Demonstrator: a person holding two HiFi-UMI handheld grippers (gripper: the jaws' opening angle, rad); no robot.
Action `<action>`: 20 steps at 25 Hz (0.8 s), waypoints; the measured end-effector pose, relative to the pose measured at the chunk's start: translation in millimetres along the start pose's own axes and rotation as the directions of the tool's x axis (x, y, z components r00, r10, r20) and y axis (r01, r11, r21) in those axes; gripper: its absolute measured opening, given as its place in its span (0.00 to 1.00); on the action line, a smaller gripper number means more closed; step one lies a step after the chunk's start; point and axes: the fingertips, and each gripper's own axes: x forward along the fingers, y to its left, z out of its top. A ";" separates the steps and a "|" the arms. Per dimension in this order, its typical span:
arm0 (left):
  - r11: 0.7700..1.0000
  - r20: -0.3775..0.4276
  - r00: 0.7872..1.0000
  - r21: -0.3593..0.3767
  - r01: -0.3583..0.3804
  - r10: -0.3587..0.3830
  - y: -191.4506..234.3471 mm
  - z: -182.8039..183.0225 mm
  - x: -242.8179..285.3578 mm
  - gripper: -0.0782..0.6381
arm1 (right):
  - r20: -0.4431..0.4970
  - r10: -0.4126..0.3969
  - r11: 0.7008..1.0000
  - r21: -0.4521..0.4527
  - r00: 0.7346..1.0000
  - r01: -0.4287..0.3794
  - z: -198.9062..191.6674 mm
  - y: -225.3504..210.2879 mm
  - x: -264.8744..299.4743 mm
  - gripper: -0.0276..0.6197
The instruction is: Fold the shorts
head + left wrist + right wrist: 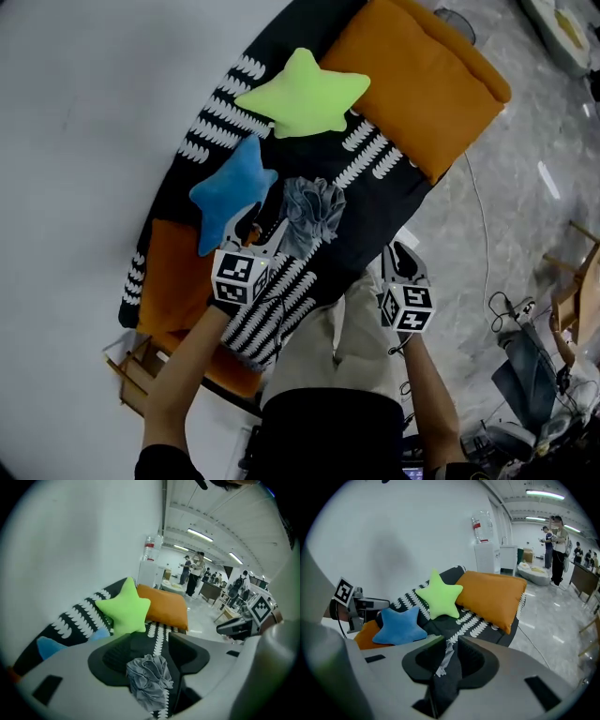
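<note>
Shorts [314, 211], grey and crumpled into a heap, lie on the black patterned sofa cover [375, 202], just right of the blue star pillow [232, 192] and below the green star pillow [302, 92]. From the head view we see both tools at once. The left gripper [255, 228] reaches in between the blue star and the shorts, its tips just beside the heap. The right gripper [403, 253] is well apart from the heap, at the sofa's near edge over our beige trousers [361, 337]. Only the left gripper view shows how the heap sits in the gap of that gripper's half-spread jaws; we see neither pad pressing on it. That view also shows people [194, 573] standing far down the hall. The right gripper view shows its jaws drawn to a narrow slit, gripping nothing, with only cover fabric showing through. It also shows the orange cushion [492, 597] and a water dispenser [485, 550] by the wall.
</note>
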 end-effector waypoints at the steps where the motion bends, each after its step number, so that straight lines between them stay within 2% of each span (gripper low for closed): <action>1: 1.000 -0.037 0.999 0.013 0.009 -0.009 1.4 -11.5 20.8 0.47 | -0.009 0.012 1.000 0.010 1.000 -0.012 -3.9 -4.0 13.9 0.18; 4: 0.998 -0.146 0.989 0.052 0.023 -0.015 10.1 -50.5 81.6 0.43 | -0.033 0.036 0.999 0.035 0.999 -0.035 -15.3 -13.0 55.5 0.18; 7: 0.994 -0.189 0.982 0.105 0.018 0.002 24.0 -70.4 134.5 0.40 | -0.062 0.055 0.997 0.051 0.997 -0.052 -24.3 -17.9 91.8 0.18; 9: 0.993 -0.227 0.974 0.115 0.022 0.004 29.8 -87.8 159.0 0.40 | -0.084 0.078 0.996 0.043 0.993 -0.074 -31.5 -15.0 104.9 0.18; 14: 0.979 -0.371 0.928 0.171 0.112 -0.041 36.9 -154.3 211.2 0.40 | -0.108 0.107 0.993 0.063 0.988 -0.101 -45.1 -12.4 142.6 0.18; 17: 0.977 -0.421 0.906 0.172 0.128 -0.045 40.5 -175.5 221.6 0.40 | -0.122 0.111 0.992 0.075 0.986 -0.102 -48.8 -8.6 153.6 0.18; 20: 0.970 -0.470 0.882 0.199 0.142 -0.033 42.5 -184.8 234.3 0.40 | -0.119 0.120 0.990 0.085 0.986 -0.110 -36.7 -6.2 157.0 0.18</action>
